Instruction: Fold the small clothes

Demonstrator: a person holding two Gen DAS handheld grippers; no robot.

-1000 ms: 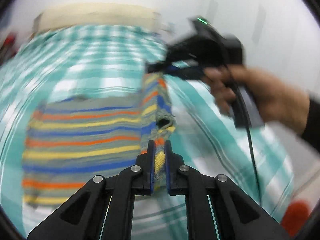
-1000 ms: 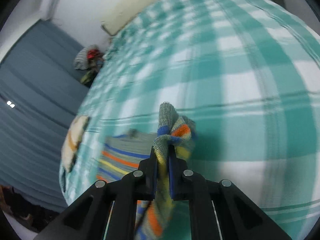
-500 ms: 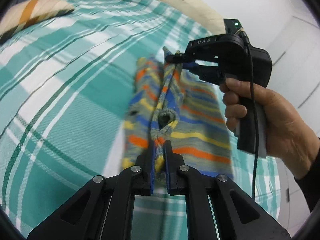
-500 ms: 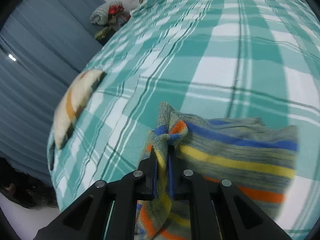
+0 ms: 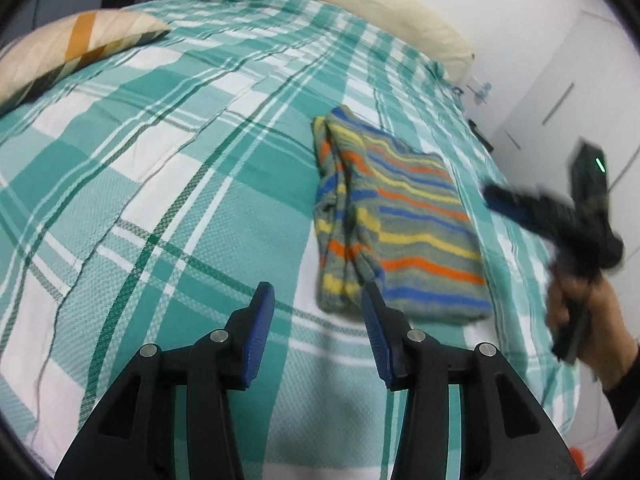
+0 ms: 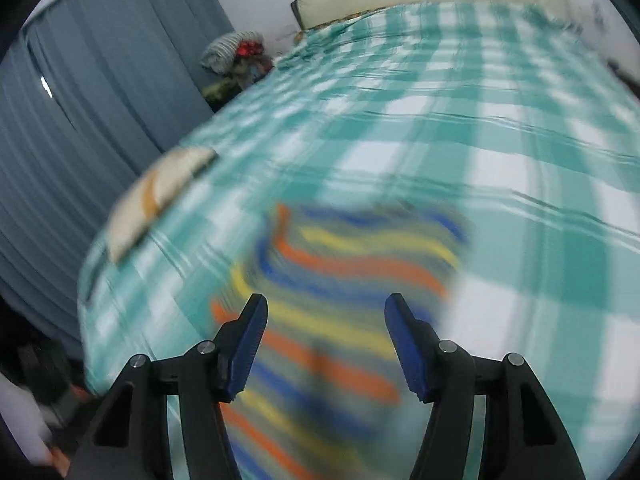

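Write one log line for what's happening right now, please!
striped garment: folded, lying on bed | left gripper: just opened, empty | right gripper: just opened, empty

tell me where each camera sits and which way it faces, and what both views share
Left wrist: sits on the left tongs, looking down along them at the striped garment folded on the checked bedspread; its open fingers show, plus the right hand.
Right wrist: sits on the right tongs, looking down at the blurred garment; only its open fingers show.
Shared: garment, bedspread, pillow.
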